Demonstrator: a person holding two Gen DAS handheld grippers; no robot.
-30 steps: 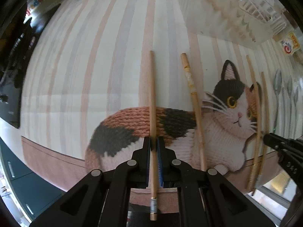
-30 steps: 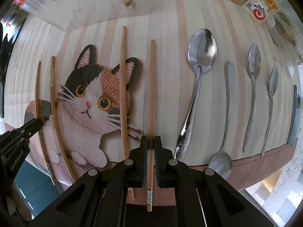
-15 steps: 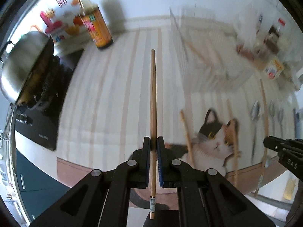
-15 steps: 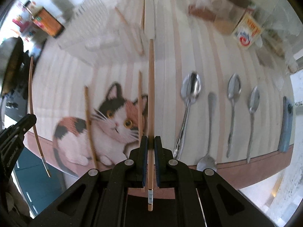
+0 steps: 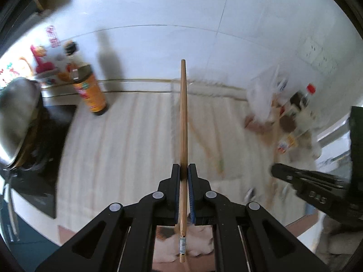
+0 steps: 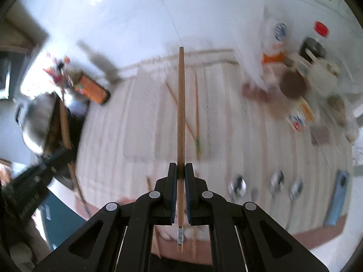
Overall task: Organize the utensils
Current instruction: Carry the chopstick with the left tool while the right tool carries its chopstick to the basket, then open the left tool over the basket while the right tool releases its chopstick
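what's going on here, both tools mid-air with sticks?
A person is sorting utensils on a striped mat. The left tool is shut on a wooden chopstick; the right tool is shut on another chopstick. Both are lifted off the mat and pointing toward the clear rack, where a few chopsticks already lie. Spoons sit on the mat to the right. The frames are motion-blurred.

Brown sauce bottle near steel pot; striped mat beneath.
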